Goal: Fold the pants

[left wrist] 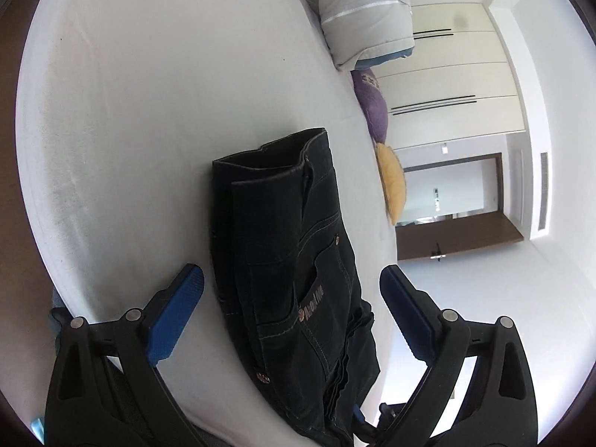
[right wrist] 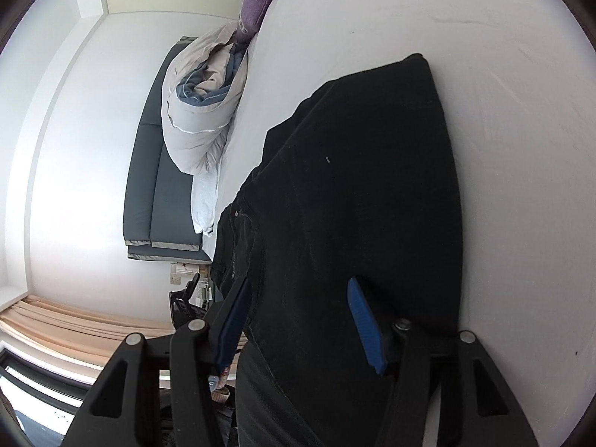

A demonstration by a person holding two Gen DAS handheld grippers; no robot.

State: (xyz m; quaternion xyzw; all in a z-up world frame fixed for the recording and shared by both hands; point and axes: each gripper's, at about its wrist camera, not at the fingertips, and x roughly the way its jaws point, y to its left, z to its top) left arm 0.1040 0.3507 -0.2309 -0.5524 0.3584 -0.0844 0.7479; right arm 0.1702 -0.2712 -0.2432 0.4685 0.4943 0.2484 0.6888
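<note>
Black jeans [left wrist: 287, 260] lie folded into a thick stack on the white bed [left wrist: 130, 130], waistband at the far end, pocket rivets and a small label showing. My left gripper [left wrist: 292, 279] is open, its blue pads [left wrist: 175, 313] on either side of the stack's near end, not pressing it. In the right wrist view the jeans [right wrist: 365, 186] fill the middle. My right gripper [right wrist: 301, 290] has its pads [right wrist: 363, 324] partly apart around the thick fold; I cannot tell whether they squeeze the cloth.
A rolled grey duvet [left wrist: 357, 7] lies at the head of the bed, with a purple cushion [left wrist: 372, 104] and a yellow cushion [left wrist: 391, 182] along the edge. A dark bench [right wrist: 156, 186] stands by the wall. The bed edge runs close beside the jeans.
</note>
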